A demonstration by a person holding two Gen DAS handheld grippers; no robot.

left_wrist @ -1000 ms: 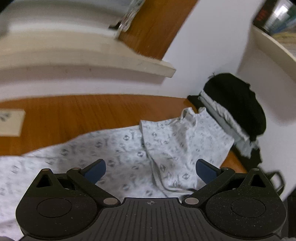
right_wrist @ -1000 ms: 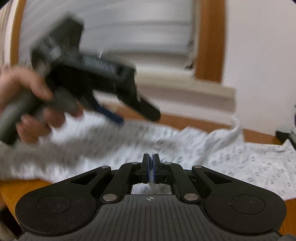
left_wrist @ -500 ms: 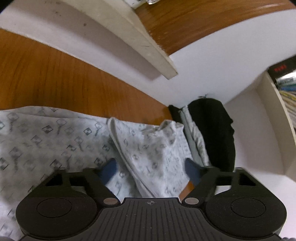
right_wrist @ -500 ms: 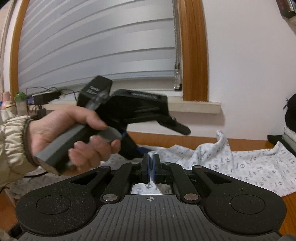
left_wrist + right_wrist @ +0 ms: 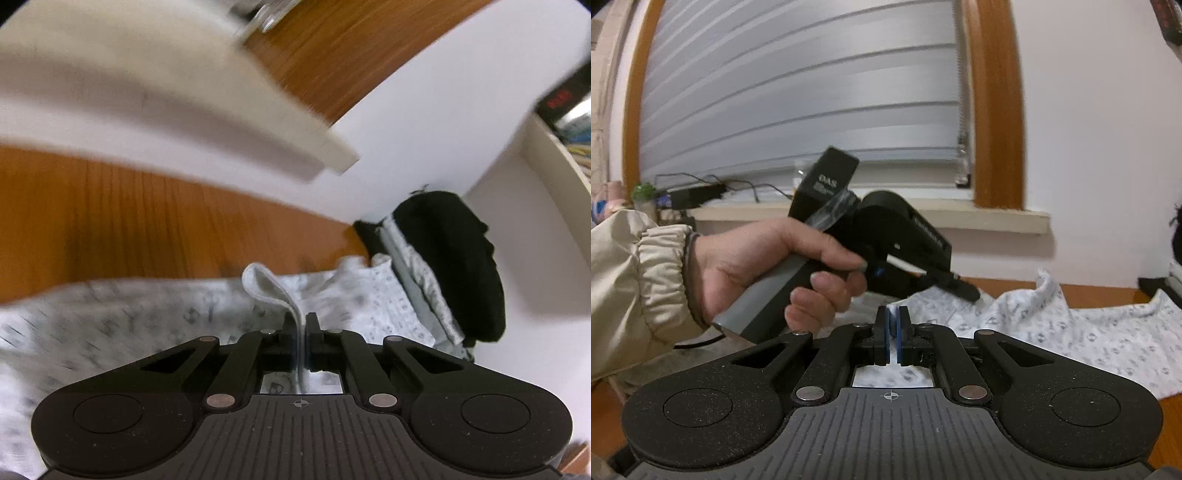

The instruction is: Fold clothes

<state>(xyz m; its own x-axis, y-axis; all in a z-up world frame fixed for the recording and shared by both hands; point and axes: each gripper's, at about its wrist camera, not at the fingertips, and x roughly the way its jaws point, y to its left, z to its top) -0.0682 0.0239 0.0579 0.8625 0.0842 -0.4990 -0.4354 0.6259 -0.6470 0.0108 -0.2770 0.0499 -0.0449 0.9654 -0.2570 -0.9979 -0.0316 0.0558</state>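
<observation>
From the left wrist view, the left hand-held gripper (image 5: pixel 301 334) has just been closing and is now clamped on a raised fold of the white patterned garment (image 5: pixel 155 314), which lies spread on the wooden worktop (image 5: pixel 110 221). A pile of dark and grey clothes (image 5: pixel 454 266) sits in the corner beside it.

From the right wrist view, the right hand-held gripper (image 5: pixel 894 334) has its jaws together, pinching a thin edge of the same garment (image 5: pixel 1089 336). A hand (image 5: pixel 768 266) in a beige sleeve (image 5: pixel 635 280) holds the left hand-held gripper (image 5: pixel 964 290) over the cloth.
</observation>
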